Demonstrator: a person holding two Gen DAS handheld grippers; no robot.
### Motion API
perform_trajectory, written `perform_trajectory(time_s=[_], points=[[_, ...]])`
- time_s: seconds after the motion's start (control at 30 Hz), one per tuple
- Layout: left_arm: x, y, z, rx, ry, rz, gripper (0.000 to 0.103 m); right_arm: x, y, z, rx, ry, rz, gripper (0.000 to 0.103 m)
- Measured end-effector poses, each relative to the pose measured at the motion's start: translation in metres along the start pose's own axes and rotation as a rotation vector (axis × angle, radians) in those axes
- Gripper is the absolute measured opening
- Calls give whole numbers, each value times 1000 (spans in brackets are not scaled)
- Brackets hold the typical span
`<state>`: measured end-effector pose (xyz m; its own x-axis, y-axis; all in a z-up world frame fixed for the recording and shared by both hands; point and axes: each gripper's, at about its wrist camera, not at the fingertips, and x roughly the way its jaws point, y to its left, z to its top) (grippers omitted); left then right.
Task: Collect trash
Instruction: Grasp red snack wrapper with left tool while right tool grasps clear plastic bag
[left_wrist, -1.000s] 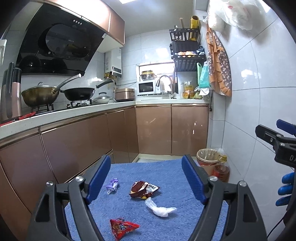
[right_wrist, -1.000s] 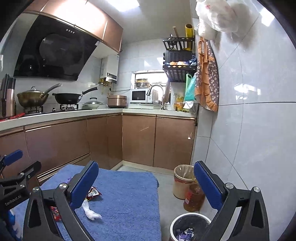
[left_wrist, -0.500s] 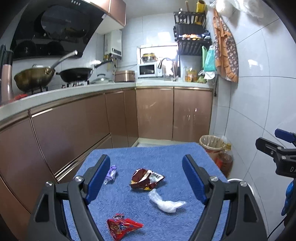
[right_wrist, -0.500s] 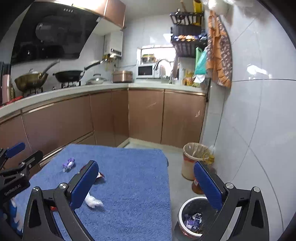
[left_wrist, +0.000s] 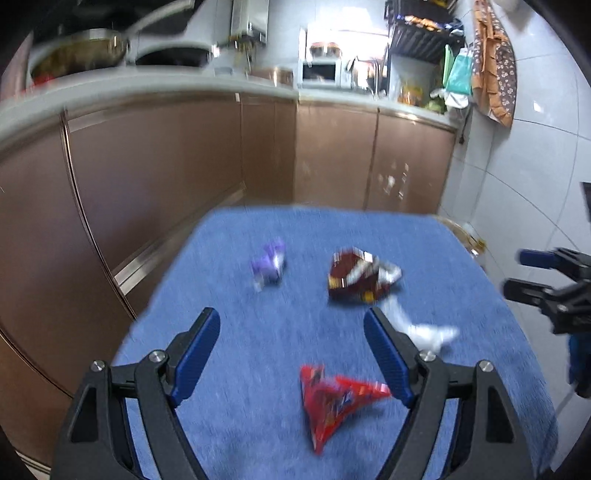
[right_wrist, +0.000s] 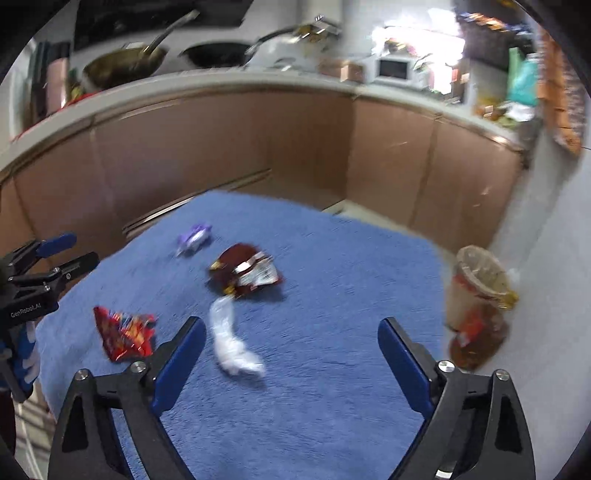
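Several pieces of trash lie on a blue cloth (left_wrist: 332, 229) (right_wrist: 332, 369). A red wrapper (left_wrist: 332, 402) (right_wrist: 123, 332) is nearest my left gripper. A dark red crumpled packet (left_wrist: 360, 275) (right_wrist: 243, 271), a white crumpled plastic piece (left_wrist: 424, 330) (right_wrist: 232, 345) and a small purple wrapper (left_wrist: 267, 262) (right_wrist: 194, 236) lie farther out. My left gripper (left_wrist: 291, 354) is open and empty above the red wrapper. My right gripper (right_wrist: 291, 362) is open and empty, just right of the white piece. Both views are blurred.
A tan lined waste bin (right_wrist: 478, 284) and an amber bottle (right_wrist: 476, 339) stand on the floor right of the cloth. Brown kitchen cabinets (left_wrist: 184, 166) run along the left and back. A tiled wall (left_wrist: 535, 166) is on the right.
Both grippers have tilted down and moved in over the cloth; the trash now looks larger and closer. Both stay open. The black floor bin has left the right view.
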<state>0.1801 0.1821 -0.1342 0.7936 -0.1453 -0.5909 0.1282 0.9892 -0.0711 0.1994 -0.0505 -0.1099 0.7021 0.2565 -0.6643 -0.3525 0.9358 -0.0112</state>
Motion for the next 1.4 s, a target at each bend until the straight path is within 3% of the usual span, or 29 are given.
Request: perform_trajectory(time_s=[0.23,0.3,0.5,0.57,0.63,0.73,0.8,0.87,0.9,1.03,1.4], points=[[24,8,-36,-26,123,-132,79,58,23,-7,-58,125,103,76],[29,4,-42,-16,146,-145,78,72,28,-9,-67,157,121,70],[44,-1,-50,-32,195,-199,69,95,30,-19,-91,209,150,64],[48,-3,-51,-31,206,-210,62,102,29,-22,-89,221,159,61],[53,-5,-53,-36,227,-222,45,108,28,-24,-90,232,166,57],[59,-5,-56,-63,242,-235,32,115,28,-27,-91,249,179,49],[58,-4,-55,-73,239,-242,25,120,27,-29,-91,262,192,34],[56,-5,-54,-75,231,-236,12,122,27,-31,-90,270,202,30],[54,-5,-53,-78,231,-236,7,121,27,-31,-93,266,204,29],[40,-6,-46,-78,196,-229,7,107,24,-29,-81,223,223,28],[-9,-46,-1,23,78,-258,7,9,-11,-15,-1,12,180,28]])
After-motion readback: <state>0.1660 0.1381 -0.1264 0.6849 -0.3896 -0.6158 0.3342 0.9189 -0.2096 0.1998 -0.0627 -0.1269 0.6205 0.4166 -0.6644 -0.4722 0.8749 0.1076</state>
